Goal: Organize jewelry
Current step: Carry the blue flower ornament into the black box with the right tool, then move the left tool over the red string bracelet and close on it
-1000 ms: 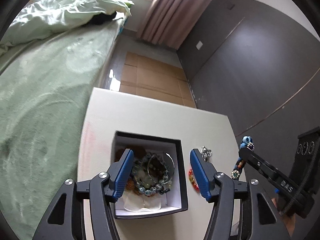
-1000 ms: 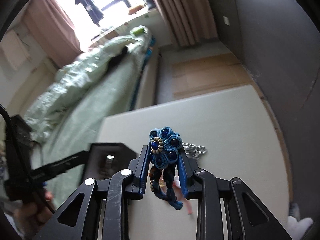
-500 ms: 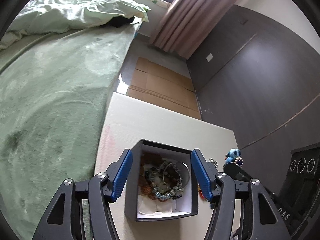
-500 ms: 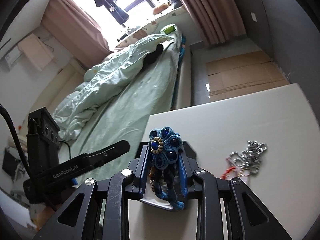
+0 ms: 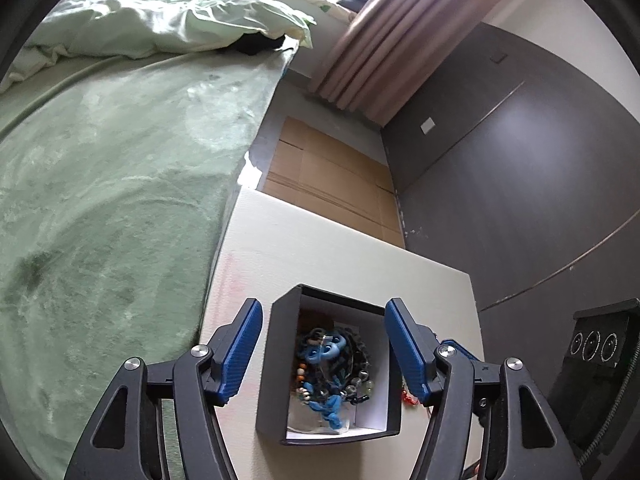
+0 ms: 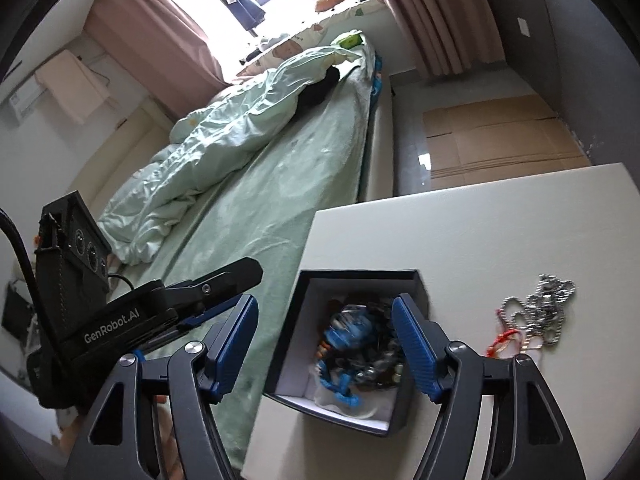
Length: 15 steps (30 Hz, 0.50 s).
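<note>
A green-covered bed [image 5: 100, 200] is seen to the left, flattened cardboard [image 5: 328, 184] ahead, and pink curtains [image 5: 376, 52] beyond.

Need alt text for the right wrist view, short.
Open right tool hovers over a black box on a white table, with a blue knotted bracelet atop beaded jewelry inside. A silver chain lies right of the box; the left tool is at left.

the only readable text is "genrobot.ai", printed in white on the left gripper's [image 6: 236, 280] black body.
</note>
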Each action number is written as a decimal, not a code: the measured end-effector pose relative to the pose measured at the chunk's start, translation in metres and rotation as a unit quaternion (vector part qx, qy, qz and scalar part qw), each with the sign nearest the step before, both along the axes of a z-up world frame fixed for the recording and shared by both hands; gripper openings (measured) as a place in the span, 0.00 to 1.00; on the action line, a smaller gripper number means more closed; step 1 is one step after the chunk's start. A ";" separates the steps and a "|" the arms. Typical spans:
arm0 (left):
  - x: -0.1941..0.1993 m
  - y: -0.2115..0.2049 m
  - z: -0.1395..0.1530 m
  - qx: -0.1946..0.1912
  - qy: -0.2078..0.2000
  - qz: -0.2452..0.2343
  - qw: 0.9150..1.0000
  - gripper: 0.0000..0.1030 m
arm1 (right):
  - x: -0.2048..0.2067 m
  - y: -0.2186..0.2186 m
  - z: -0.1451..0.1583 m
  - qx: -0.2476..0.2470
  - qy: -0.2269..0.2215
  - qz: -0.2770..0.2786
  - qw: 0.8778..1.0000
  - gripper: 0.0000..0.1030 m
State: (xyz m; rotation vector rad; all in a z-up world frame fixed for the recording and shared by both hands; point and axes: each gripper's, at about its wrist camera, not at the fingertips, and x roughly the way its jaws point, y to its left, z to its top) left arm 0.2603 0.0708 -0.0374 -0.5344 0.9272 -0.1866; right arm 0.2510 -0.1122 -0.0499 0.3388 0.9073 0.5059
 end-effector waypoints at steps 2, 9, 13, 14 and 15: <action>0.001 -0.004 0.001 0.002 -0.002 -0.002 1.000 0.64 | -0.001 -0.008 0.001 -0.006 0.002 -0.006 1.000 0.69; 0.003 -0.029 0.001 0.018 -0.007 -0.027 0.999 0.64 | -0.008 -0.053 0.007 -0.010 -0.001 -0.045 0.999 0.74; 0.003 -0.049 0.002 0.030 -0.012 -0.050 0.998 0.64 | -0.010 -0.076 0.010 -0.004 -0.003 -0.069 0.998 0.78; 0.003 -0.053 0.002 0.032 -0.013 -0.055 0.998 0.64 | -0.010 -0.083 0.011 -0.002 -0.003 -0.076 0.997 0.79; 0.002 -0.058 0.002 0.035 -0.014 -0.060 0.997 0.64 | -0.010 -0.089 0.011 -0.001 -0.002 -0.082 0.997 0.79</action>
